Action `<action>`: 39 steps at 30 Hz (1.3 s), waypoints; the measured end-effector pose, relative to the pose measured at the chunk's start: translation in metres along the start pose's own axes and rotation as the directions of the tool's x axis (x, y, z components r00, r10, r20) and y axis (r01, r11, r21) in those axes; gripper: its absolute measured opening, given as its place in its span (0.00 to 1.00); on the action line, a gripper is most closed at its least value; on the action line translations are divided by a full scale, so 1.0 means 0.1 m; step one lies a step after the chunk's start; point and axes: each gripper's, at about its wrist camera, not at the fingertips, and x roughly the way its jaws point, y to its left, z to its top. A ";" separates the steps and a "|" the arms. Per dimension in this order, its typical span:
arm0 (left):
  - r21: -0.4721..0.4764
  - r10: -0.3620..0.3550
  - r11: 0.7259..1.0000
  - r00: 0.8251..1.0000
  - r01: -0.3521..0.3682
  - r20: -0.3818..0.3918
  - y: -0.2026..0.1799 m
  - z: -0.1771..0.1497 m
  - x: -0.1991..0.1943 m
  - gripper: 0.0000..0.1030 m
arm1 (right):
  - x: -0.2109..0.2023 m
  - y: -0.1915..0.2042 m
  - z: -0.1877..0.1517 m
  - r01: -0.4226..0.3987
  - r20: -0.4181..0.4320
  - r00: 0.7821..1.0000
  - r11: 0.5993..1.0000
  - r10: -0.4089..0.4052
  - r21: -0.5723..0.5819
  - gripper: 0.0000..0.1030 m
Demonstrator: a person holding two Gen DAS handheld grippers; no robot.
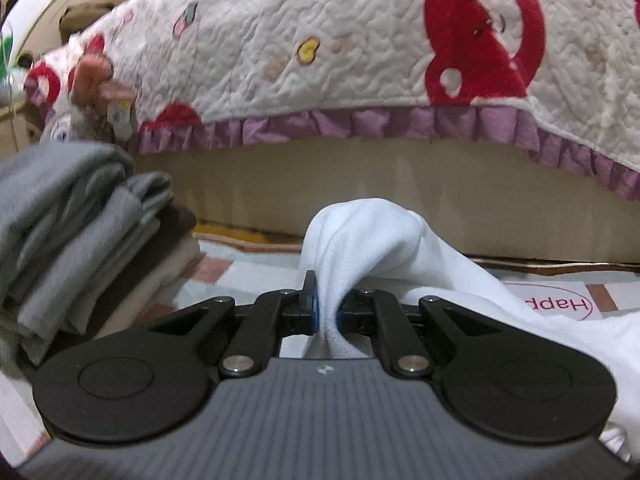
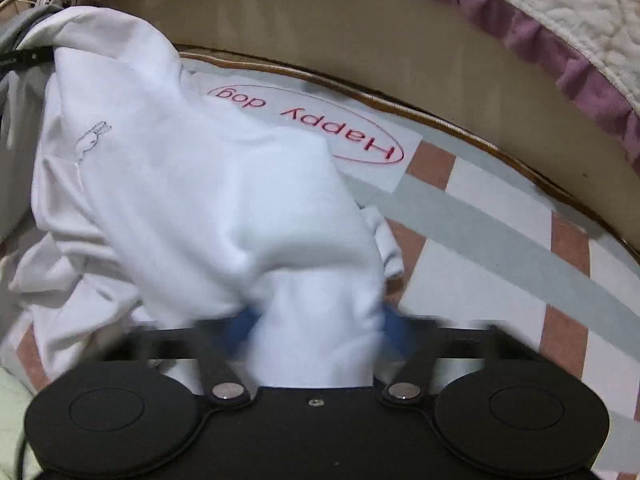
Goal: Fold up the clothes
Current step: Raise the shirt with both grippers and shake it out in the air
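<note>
A white garment (image 1: 380, 232) with a small rabbit outline on it (image 2: 94, 140) lies bunched on a checked mat. My left gripper (image 1: 326, 308) is shut on a raised fold of it, and the cloth rises in a peak above the jaws before trailing off to the right. My right gripper (image 2: 318, 328) points steeply down at the same garment (image 2: 200, 180). A thick bunch of the cloth fills the gap between its blue pads (image 2: 240, 328), which touch it on both sides. The picture is blurred there.
A stack of folded grey and dark clothes (image 1: 72, 216) stands at the left on the mat (image 2: 500, 216), which bears a red "Happy dog" label (image 2: 320, 128). Behind runs a bed's beige side (image 1: 360, 192) under a white quilt with red figures and a purple frill (image 1: 360, 60).
</note>
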 end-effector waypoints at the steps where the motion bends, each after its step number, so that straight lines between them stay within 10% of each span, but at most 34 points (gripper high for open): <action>1: 0.017 0.003 1.000 1.000 -0.004 0.016 -0.02 0.02 -0.06 0.06 | -0.13 -0.01 0.00 0.006 0.061 0.998 1.000 -0.006 0.005 0.11; 5: 0.053 -0.026 0.998 0.996 0.021 0.090 -0.02 0.17 -0.45 0.06 | -0.79 -0.08 0.04 0.069 0.293 0.951 0.992 -0.097 0.106 0.09; 11: 0.082 -0.067 0.996 0.962 0.046 0.266 0.04 0.64 -1.22 0.06 | -1.80 -0.01 0.22 0.244 0.508 0.823 0.965 -0.256 0.091 0.08; 18: 0.115 -0.140 0.988 0.892 0.100 0.429 0.07 1.38 -2.06 0.06 | -3.11 0.04 0.58 0.394 0.716 0.618 0.916 -0.324 0.074 0.08; 26: 0.161 -0.208 0.977 0.811 0.141 0.547 0.18 1.94 -2.91 0.06 | -4.25 0.13 0.62 0.449 0.832 0.484 0.893 -0.270 0.029 0.08; 32: 0.180 -0.214 0.974 0.822 0.137 0.528 0.36 1.95 -3.07 0.07 | -4.43 0.05 0.55 0.317 0.810 0.571 0.946 -0.133 -0.068 0.08; 39: 0.193 -0.206 0.970 0.919 0.147 0.336 0.33 1.78 -1.97 0.07 | -3.16 -0.39 0.96 0.229 0.658 0.739 0.973 -0.145 -0.043 0.07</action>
